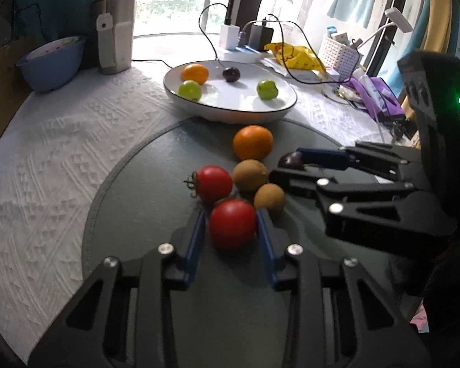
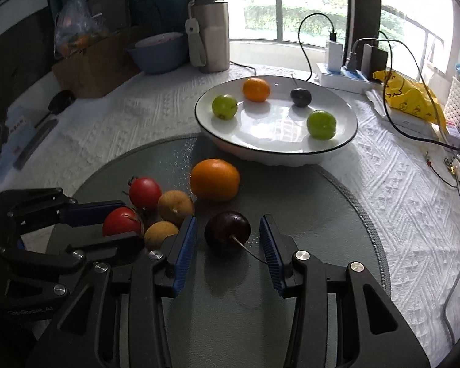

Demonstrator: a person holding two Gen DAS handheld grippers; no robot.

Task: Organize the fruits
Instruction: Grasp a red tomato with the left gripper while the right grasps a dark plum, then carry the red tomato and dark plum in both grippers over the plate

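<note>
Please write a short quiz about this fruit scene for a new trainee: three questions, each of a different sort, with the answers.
1. True or false: the round white plate with a dark rim holds five fruits.
2. Which fruit sits between the blue pads of the left claw? A) large orange B) red tomato C) brown kiwi
3. Fill in: the dark purple cherry with a stem lies on the grey round mat between the fingers of the ___ claw.

Key:
1. False; it holds four: two green, one orange, one dark.
2. B, the nearer red tomato.
3. right; its pads are not touching the cherry.
</note>
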